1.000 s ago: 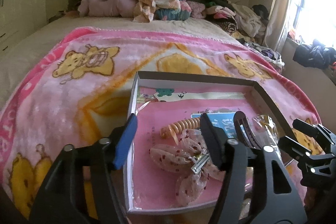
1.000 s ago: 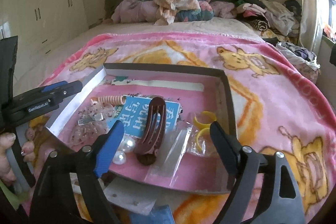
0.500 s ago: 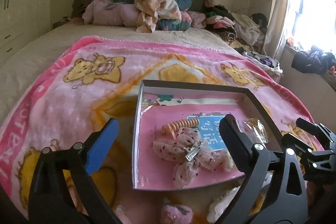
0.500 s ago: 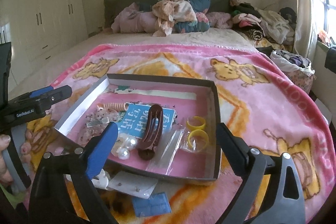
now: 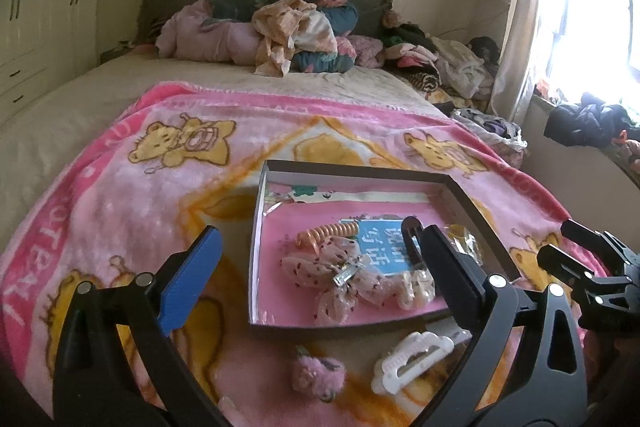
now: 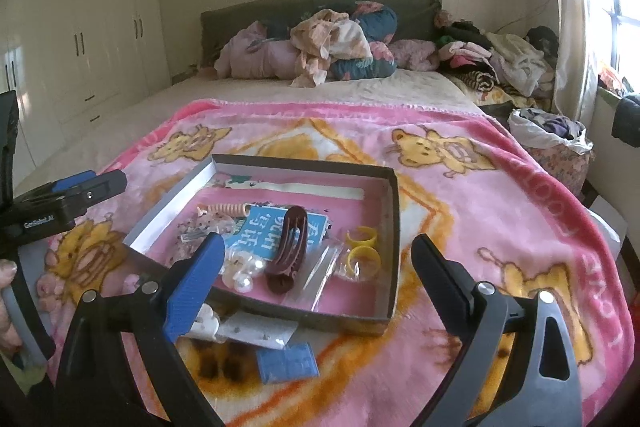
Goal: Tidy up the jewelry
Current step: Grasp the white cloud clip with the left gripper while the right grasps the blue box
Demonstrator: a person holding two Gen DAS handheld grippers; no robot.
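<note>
A shallow box (image 5: 352, 169) (image 6: 394, 227) with a pink floor lies on the pink bear blanket. It holds a sheer dotted bow clip (image 5: 348, 279), an orange spiral tie (image 5: 326, 233) (image 6: 224, 209), a blue card (image 5: 380, 241) (image 6: 264, 235), a brown hair claw (image 6: 290, 247), pearls (image 6: 242, 277) and yellow rings (image 6: 362, 247). Outside its near edge lie a white claw clip (image 5: 412, 355), a pink fuzzy bobble (image 5: 318, 379), an earring card (image 6: 256, 333) and a small blue packet (image 6: 286, 363). My left gripper (image 5: 320, 275) and right gripper (image 6: 316, 279) are open and empty, held back from the box.
The blanket (image 5: 120, 207) covers the near half of a bed. Piled clothes and pillows (image 5: 296, 35) sit at the headboard. White wardrobes (image 6: 88, 39) stand left, a window (image 5: 592, 11) and a bag (image 6: 552, 131) right.
Both grippers have pulled back and risen from the box. The left gripper's jaws have opened wider. The items lying in front of the box have come into view.
</note>
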